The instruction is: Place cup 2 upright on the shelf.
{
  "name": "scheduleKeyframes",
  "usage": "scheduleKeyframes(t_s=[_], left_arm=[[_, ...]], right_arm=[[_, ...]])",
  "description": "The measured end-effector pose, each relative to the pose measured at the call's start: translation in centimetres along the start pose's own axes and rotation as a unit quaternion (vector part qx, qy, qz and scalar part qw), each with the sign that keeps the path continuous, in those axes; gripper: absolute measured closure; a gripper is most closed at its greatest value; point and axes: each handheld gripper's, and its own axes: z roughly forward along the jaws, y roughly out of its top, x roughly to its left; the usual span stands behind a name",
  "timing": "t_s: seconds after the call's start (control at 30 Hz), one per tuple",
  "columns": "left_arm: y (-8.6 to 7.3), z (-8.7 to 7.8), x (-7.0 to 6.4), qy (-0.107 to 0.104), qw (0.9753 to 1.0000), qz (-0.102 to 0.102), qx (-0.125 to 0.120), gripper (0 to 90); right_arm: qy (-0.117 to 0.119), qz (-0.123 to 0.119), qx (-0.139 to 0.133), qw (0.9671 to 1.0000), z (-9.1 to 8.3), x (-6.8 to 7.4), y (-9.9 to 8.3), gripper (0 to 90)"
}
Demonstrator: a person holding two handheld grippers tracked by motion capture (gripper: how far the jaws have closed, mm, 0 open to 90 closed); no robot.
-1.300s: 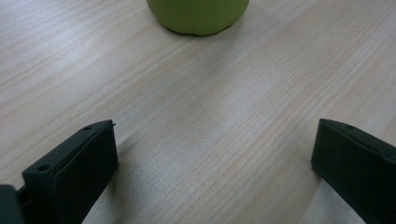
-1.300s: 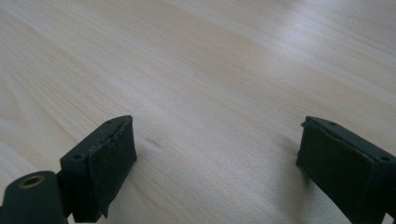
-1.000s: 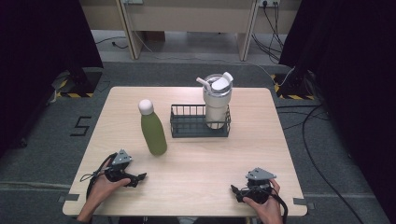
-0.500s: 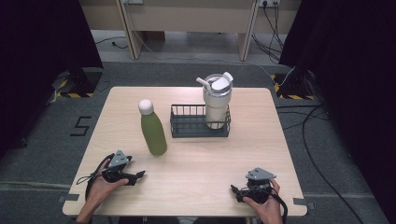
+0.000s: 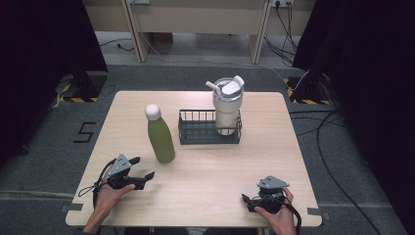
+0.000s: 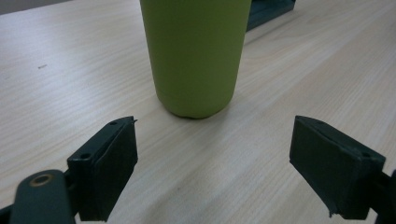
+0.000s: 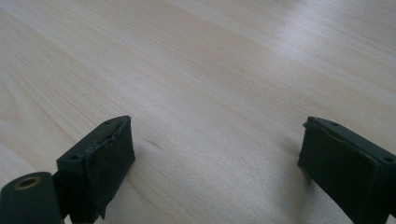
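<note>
Green is your target: the green bottle (image 5: 160,137) stands upright on the wooden table (image 5: 205,186), its long axis vertical, white cap up, just left of the black wire basket (image 5: 209,128) that holds the white tumbler (image 5: 227,105). Your left gripper (image 5: 142,169) is the nearer one by far; in the high view the bottle lies at about one o'clock from it, near but not touching. In the left gripper view the bottle's base (image 6: 195,56) sits at twelve o'clock, ahead of the jaws and slightly left of the middle of the gap, and the jaws are spread wide, holding nothing, the gap wider than the bottle. Your right gripper (image 5: 247,200) rests low at the table's near right edge, jaws likewise spread and empty over bare wood, well apart from the bottle, which lies at about ten o'clock from it. A straight push forward with the left would likely bring the body between the pads.
</note>
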Motion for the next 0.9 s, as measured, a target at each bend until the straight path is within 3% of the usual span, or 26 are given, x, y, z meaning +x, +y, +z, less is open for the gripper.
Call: scheduleKeyframes(t_s=[0.23,0.9], left_arm=[[0.4,0.3,0.2,0.004,0.9997,-0.014,-0.021,14.9],[1.3,2.2,0.6,0.008,0.9993,-0.012,-0.034,14.9]], right_arm=[[0.0,0.001,0.0,1.0,0.0,0.0,0.0,10.0],[0.0,0.0,0.0,1.0,0.1,0.0,0.0,9.5]])
